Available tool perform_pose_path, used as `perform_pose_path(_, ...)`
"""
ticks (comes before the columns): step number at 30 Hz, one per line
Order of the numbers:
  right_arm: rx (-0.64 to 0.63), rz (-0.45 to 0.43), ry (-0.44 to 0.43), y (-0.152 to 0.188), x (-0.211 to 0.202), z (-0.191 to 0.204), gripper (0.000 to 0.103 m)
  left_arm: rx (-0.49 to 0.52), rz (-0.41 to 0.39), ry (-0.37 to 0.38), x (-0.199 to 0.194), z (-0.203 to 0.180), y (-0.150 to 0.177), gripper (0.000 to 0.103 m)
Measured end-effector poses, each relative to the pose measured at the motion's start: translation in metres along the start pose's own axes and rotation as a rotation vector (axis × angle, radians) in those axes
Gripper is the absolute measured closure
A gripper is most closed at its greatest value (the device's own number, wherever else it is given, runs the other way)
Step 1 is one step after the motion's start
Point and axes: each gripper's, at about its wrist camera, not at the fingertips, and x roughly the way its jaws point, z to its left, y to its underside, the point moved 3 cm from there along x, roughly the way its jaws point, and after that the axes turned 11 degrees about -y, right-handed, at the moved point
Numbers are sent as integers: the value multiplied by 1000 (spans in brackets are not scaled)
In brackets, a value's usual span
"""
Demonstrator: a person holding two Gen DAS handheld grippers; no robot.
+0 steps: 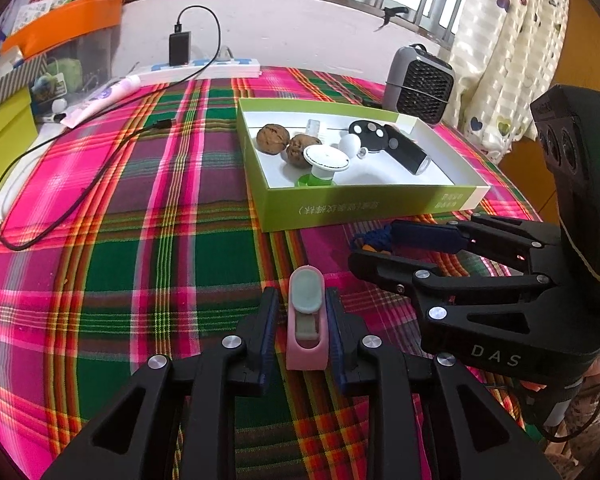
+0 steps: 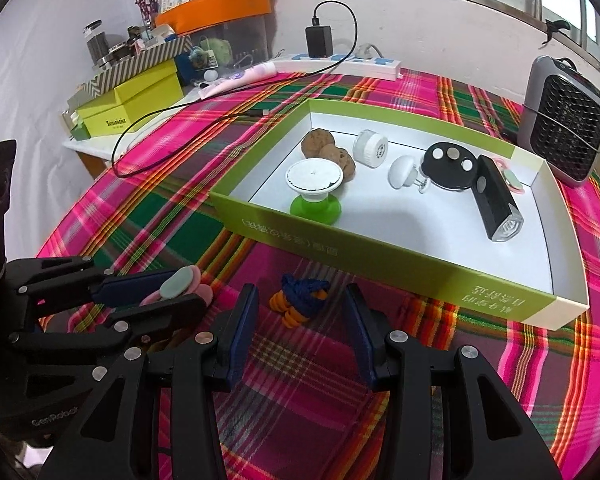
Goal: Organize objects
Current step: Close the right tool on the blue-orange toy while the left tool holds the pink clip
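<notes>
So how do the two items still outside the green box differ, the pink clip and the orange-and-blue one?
The pink clip sits between the left gripper fingers, which flank it closely; the orange-and-blue item lies beyond the right gripper, whose jaws stand wide apart. The pink clip is smooth plastic with a pale pad; the orange-and-blue item is ribbed, wrapped in cord. Both lie on the plaid cloth, near the green box.

**Plaid tabletop and its load**

The tabletop (image 2: 148, 216) wears a pink, green and orange plaid cloth. On it lie a shallow green-walled box (image 2: 380, 256), a grey fan heater (image 2: 560, 120) at the far right, a white power strip (image 2: 340, 65) along the wall, a black cable (image 2: 172, 120), a pink clip (image 1: 306, 320) and a blue-and-orange knotted thing (image 2: 300, 300) just before the box.
</notes>
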Motion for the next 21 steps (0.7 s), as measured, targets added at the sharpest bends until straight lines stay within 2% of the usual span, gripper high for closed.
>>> perform_pose_path(3, -8, 3, 10, 0, 1, 1, 59, 0, 0, 0, 1, 0, 0, 82)
perform_pose_path(8, -2, -1, 15, 0, 0, 0, 71, -2, 0, -8, 2, 1, -2, 85)
perform_pose_path(21, -2, -2, 13, 1, -1, -1, 75, -5, 0, -16, 3, 3, -2, 87)
